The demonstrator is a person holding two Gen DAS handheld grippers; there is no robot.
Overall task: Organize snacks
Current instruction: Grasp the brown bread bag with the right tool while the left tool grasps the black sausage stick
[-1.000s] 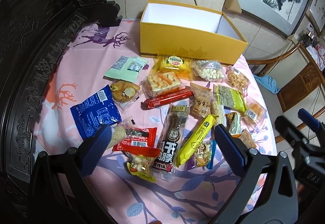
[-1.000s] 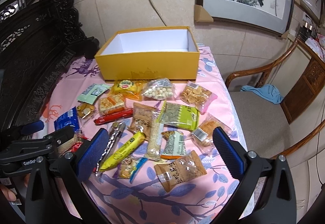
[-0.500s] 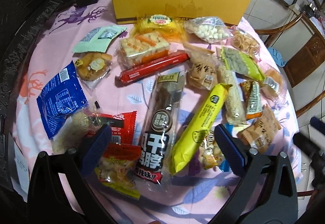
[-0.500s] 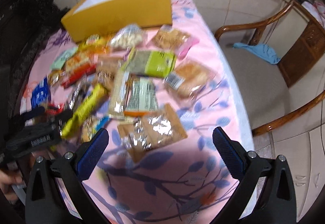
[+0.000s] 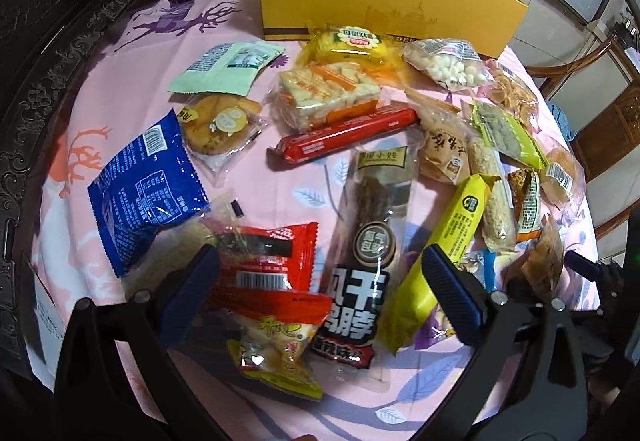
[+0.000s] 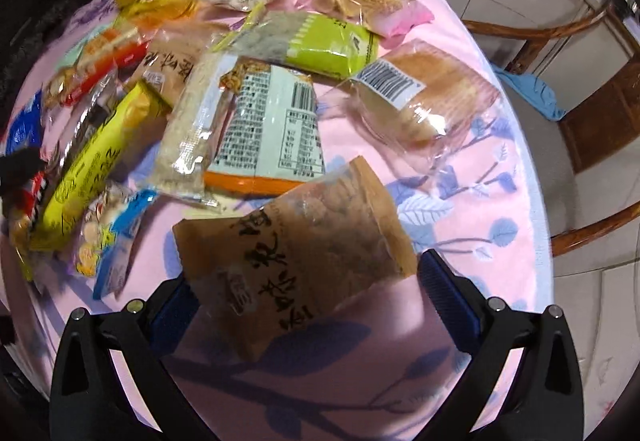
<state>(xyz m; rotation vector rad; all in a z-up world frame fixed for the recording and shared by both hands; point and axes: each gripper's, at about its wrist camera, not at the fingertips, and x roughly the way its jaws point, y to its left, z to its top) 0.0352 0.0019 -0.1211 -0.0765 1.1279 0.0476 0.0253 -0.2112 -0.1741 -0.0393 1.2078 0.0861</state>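
Two grippers, both spread wide & pinching nothing: you're bringing the right gripper (image 6: 306,287) around the brown cracker pouch (image 6: 294,255) at the table's (image 6: 472,225) near edge, while the left gripper (image 5: 320,291) is hanging over the red packet (image 5: 266,261). Pouch is looking light, crinkly, slippery, contents fragile, so you're better off taking the mid-body, gently.
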